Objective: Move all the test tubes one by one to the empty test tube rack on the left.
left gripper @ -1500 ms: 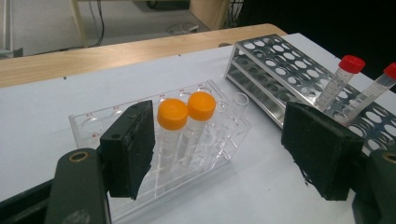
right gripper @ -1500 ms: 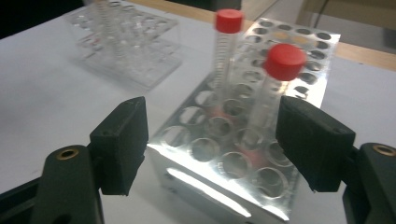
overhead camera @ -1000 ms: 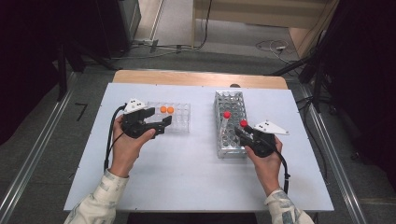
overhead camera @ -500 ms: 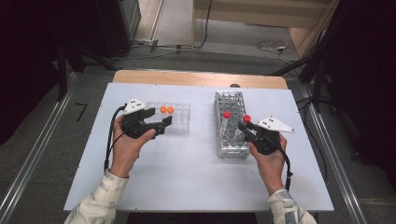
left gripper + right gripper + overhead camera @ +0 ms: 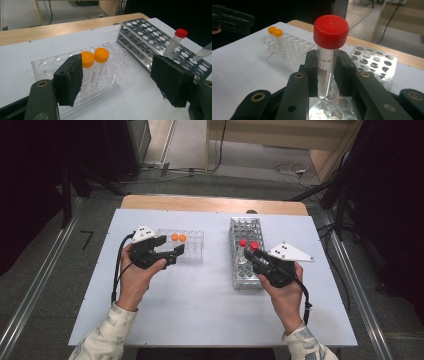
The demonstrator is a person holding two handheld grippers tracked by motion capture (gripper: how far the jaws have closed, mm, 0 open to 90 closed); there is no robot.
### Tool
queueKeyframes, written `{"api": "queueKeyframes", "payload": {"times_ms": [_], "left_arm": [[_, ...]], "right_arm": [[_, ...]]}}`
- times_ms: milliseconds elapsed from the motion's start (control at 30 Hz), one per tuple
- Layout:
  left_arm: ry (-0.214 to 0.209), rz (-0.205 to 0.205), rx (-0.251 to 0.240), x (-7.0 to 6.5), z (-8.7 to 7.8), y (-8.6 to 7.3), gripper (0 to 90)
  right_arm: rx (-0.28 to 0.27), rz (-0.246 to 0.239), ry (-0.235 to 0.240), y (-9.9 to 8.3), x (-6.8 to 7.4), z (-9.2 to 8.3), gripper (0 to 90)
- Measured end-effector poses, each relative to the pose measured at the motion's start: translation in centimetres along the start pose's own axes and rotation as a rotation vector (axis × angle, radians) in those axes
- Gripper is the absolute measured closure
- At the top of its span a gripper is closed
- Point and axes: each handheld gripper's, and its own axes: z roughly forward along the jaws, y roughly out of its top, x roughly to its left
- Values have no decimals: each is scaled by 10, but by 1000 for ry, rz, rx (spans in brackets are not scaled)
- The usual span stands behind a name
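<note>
While right gripper (image 5: 325, 75) jaws clamp clear red-capped plastic tube (image 5: 329, 50) above perforated metal rack (image 5: 246, 252), left gripper (image 5: 122, 80) jaws gape wide, empty, beside clear acrylic rack (image 5: 62, 67) on white worktop (image 5: 200, 305).

Each black plastic hand-held gripper, left (image 5: 167, 254) and right (image 5: 248, 257), carries a pale grey three-cornered top plate with dark dots and trails a black cable. The jaw arms bear brass-ringed pivot holes and rough black foam pads (image 5: 70, 78). Both sleeves are light, patterned fabric.
</note>
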Motion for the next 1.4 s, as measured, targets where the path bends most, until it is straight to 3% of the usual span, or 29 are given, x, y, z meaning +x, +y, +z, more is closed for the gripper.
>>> {"api": "queueKeyframes", "payload": {"times_ms": [200, 500, 900, 1100, 1400], "left_arm": [[-12, 5, -6, -3, -2, 1, 273], [-40, 20, -8, -11, -3, 1, 275], [-105, 53, 1, -30, 0, -3, 318], [-152, 73, 3, -40, 3, -5, 479], [-142, 105, 36, -43, 10, -12, 693]], "right_arm": [[12, -24, 57, 4, 20, 14, 715], [64, -52, 126, 0, 51, 50, 714], [135, -74, 148, -10, 73, 93, 715], [151, -82, 170, -9, 83, 104, 715], [150, -112, 188, -6, 94, 107, 715]]}}
